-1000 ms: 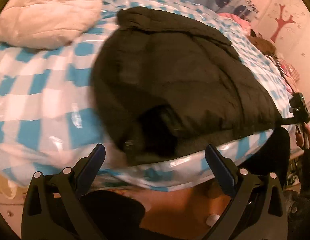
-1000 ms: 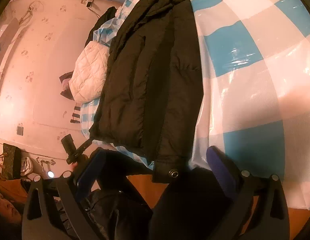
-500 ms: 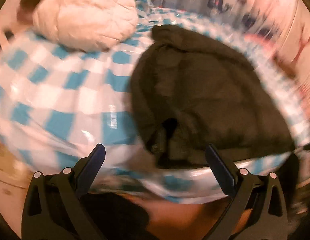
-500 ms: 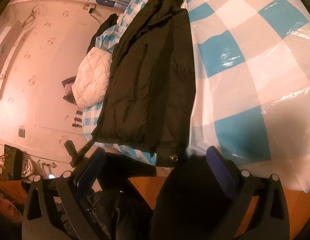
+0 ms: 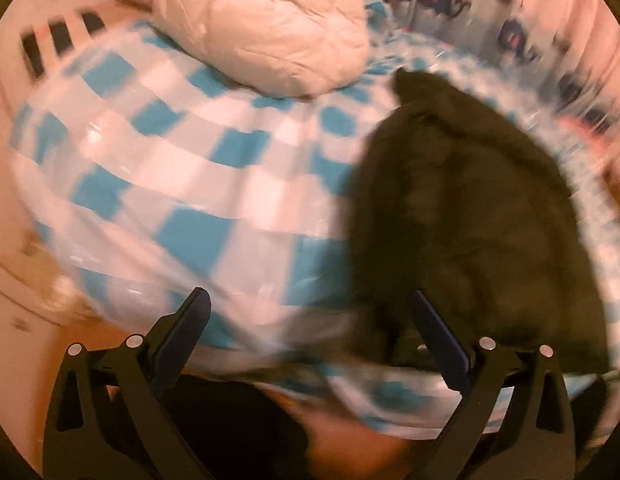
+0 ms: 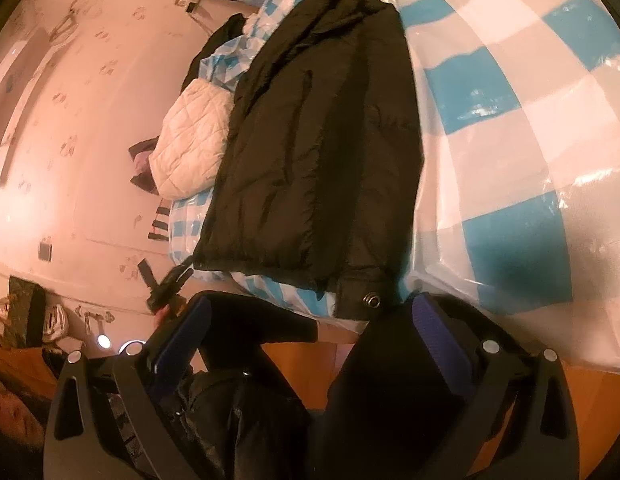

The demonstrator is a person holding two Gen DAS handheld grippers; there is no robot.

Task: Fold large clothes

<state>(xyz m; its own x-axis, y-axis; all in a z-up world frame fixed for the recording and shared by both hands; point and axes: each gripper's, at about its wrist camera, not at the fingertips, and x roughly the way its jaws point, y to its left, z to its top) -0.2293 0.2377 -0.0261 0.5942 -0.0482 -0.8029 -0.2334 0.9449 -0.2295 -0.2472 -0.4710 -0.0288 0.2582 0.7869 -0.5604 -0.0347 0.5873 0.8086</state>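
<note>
The left gripper (image 5: pixel 307 320) has its jaws spread wide with nothing between them, hanging off the near edge of the bed. The finger at 4 o'clock overlaps the hem of the black jacket (image 5: pixel 470 220) in the picture, but blur hides whether it touches. From there the jacket runs up toward 1 o'clock, and the blue-and-white checked bed cover (image 5: pixel 181 184) lies bare from 9 to 12 o'clock, giving open room on that side. A white quilted garment (image 5: pixel 265 28) sits bunched at 12 o'clock, well apart from the jacket. The whole left wrist view is smeared, so seams and the cover's edge are hard to make out.

The right gripper (image 6: pixel 310 328) is likewise spread and empty, off the bed edge above the orange floor (image 6: pixel 590 392). Just beyond its tips at 12 o'clock lies the jacket's hem with a metal snap (image 6: pixel 370 301); the jacket (image 6: pixel 322 140) lies folded lengthwise up the frame. Bare checked cover (image 6: pixel 510 128) fills 1 to 3 o'clock. At 9 o'clock the jacket's corner meets the other gripper (image 6: pixel 165 286), half hidden by a dark sleeve (image 6: pixel 249 320). The person's dark clothing blocks the lower centre.
</note>
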